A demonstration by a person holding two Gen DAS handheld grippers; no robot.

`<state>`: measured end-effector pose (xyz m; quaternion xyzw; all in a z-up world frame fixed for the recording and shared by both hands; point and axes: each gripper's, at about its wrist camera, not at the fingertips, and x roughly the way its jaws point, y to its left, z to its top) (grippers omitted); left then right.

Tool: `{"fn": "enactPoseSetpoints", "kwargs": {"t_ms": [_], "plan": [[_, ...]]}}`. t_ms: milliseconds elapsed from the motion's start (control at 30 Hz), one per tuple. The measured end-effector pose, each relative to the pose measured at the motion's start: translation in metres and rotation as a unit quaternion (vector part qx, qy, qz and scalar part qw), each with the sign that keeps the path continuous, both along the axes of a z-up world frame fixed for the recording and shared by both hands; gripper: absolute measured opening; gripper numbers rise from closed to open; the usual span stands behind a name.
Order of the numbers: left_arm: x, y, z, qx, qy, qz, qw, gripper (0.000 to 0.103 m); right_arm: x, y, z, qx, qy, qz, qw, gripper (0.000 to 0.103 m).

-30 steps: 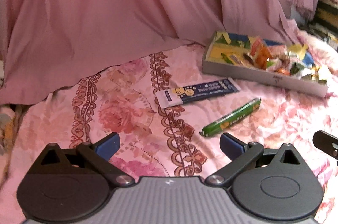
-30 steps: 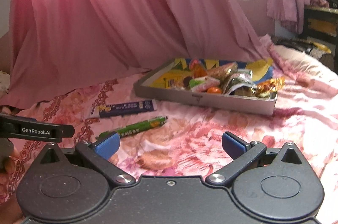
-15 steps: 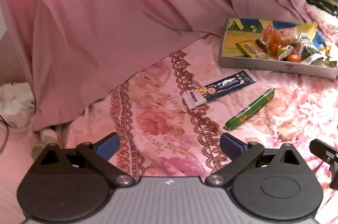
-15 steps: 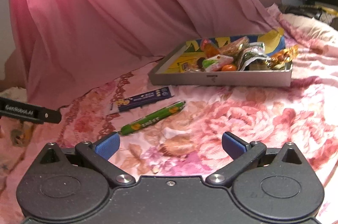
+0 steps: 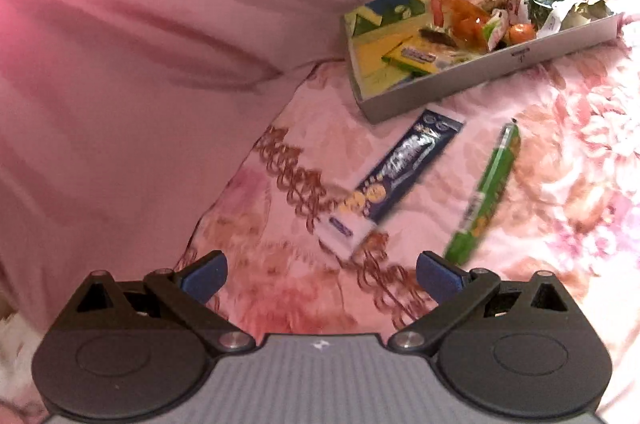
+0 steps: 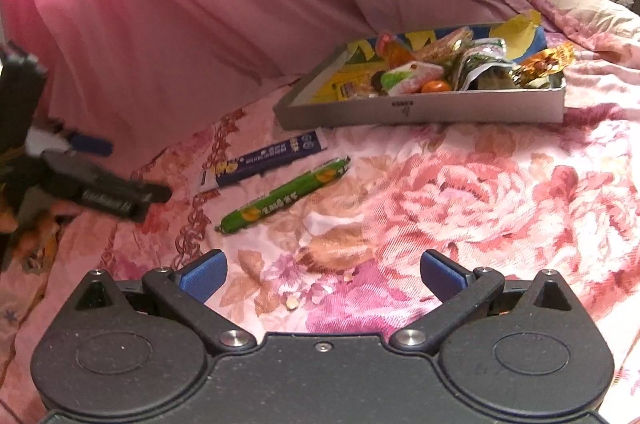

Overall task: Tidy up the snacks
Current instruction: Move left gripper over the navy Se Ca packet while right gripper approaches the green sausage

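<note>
Pink floral bedspread [image 6: 460, 192] carries everything. Grey shallow tray [image 6: 420, 106], landmark, sits near the draped pink curtain [image 6: 200, 4], heaped with mixed snack wrappers [image 6: 436, 68] spilling over its far right rim. Just in front of the tray's near wall, off its left corner, lies a dark blue snack packet [image 5: 404, 164], flat, apart from the wall by a thin strip of cloth. Green sausage stick [image 5: 486, 190] lies beside the packet, on the side away from the curtain, not touching it. Open bedspread runs in front of the tray's near wall, free of objects. Left gripper [image 5: 320, 274] hovers over the cloth just short of the packet's white end, fingers [image 5: 204, 274] spread wide, empty. Right gripper [image 6: 322, 276] sits farther back from the tray, fingers [image 6: 440, 274] also spread, nothing between them. Left gripper shows blurred at the left edge of the right wrist view.
</note>
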<state>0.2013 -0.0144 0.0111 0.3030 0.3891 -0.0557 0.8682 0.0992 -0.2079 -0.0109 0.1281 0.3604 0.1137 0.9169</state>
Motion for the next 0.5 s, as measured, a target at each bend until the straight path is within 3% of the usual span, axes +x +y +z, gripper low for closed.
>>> {"fn": "enactPoseSetpoints", "kwargs": {"t_ms": [167, 367, 500], "plan": [[0.026, 0.022, -0.016, -0.022, -0.006, -0.004, 0.9997, 0.103, 0.006, 0.016, -0.01, -0.018, 0.007, 0.024, 1.0, 0.102], [0.039, 0.044, -0.037, -0.095, -0.024, 0.019, 0.995, 0.103, 0.008, 0.038, -0.022, -0.05, 0.007, 0.06, 0.997, 0.102], [0.047, 0.043, -0.046, -0.101, -0.044, -0.007, 0.9939, 0.103, 0.013, 0.049, -0.028, -0.063, 0.0, 0.073, 0.995, 0.102]]}}
